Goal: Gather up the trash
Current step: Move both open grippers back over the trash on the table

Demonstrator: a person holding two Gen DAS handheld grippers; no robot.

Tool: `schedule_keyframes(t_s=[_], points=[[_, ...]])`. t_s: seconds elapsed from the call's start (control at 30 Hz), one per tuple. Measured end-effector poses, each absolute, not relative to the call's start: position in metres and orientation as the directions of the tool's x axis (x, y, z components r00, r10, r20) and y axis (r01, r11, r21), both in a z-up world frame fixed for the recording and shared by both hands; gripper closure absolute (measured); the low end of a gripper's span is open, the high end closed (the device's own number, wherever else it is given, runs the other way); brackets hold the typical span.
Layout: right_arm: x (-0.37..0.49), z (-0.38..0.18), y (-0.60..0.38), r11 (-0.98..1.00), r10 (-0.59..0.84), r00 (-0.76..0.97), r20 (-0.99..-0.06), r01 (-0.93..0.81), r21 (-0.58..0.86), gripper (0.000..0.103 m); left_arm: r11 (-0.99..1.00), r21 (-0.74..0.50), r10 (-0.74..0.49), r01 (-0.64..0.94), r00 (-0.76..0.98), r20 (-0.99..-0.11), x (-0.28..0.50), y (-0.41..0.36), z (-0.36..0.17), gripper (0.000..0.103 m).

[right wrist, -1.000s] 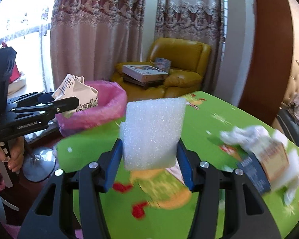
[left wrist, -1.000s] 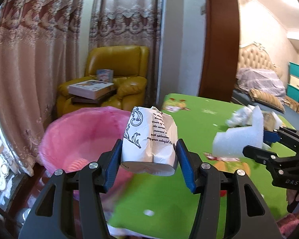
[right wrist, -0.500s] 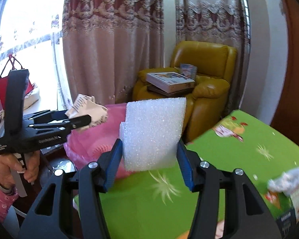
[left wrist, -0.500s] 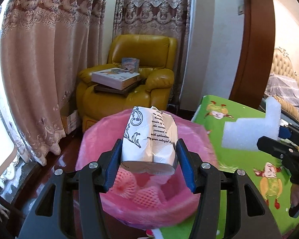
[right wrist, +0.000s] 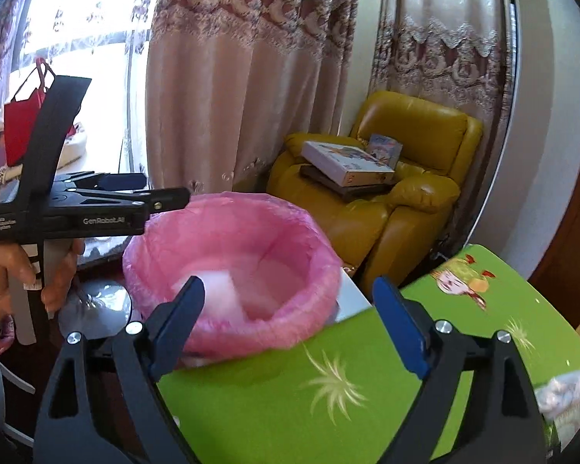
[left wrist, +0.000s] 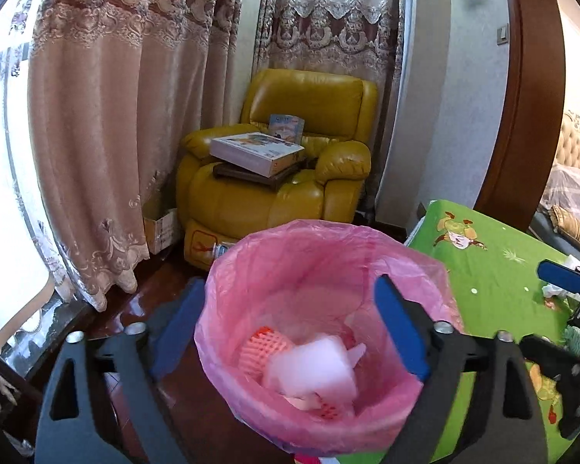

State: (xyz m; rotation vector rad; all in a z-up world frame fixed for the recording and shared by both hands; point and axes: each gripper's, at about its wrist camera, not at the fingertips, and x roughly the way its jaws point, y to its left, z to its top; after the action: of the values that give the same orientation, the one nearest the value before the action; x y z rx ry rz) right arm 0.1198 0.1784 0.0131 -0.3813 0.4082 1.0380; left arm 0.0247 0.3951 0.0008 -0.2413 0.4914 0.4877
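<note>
— Tongs first, please. How do they stand?

— I see both pairs spread wide. My left tongs (left wrist: 290, 321) have just been opening and nothing is between the blue pads; they hang over the pink-lined bin (left wrist: 251, 278). My right tongs (right wrist: 288, 323) have also just been opening, with nothing between them, and they point at the same bin from the side of the green counter (right wrist: 251, 406).

— And the trash?

— White foam block (left wrist: 315, 367) is inside the bin, a little blurred, on top of some orange netting (left wrist: 261, 350). From the right view I see the foam only as a pale shape. The printed paper bag I cannot find in the bin.

— Anything left on the counter?

— Crumpled white paper (right wrist: 564, 390) lies at its right edge, well apart from the bin. A hand (right wrist: 4, 274) grips the left handle.
</note>
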Motion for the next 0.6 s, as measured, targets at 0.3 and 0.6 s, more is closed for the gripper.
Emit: schedule_keyframes(t_s=[0.3, 0.6], points=[[0.13, 0.013, 0.069, 0.62, 0.658, 0.586, -0.473, -0.778, -0.101, 0.017, 0.912, -0.13, 0.276, -0.389, 0.817, -0.507, 0.042, 0.312, 0.001, 0.011], [0.158, -0.001, -0.08, 0.821, 0.473, 0.743, -0.474, -0.567, -0.069, 0.017, 0.978, -0.15, 0.046, -0.143, 0.855, -0.517, 0.108, 0.169, -0.012, 0.011]])
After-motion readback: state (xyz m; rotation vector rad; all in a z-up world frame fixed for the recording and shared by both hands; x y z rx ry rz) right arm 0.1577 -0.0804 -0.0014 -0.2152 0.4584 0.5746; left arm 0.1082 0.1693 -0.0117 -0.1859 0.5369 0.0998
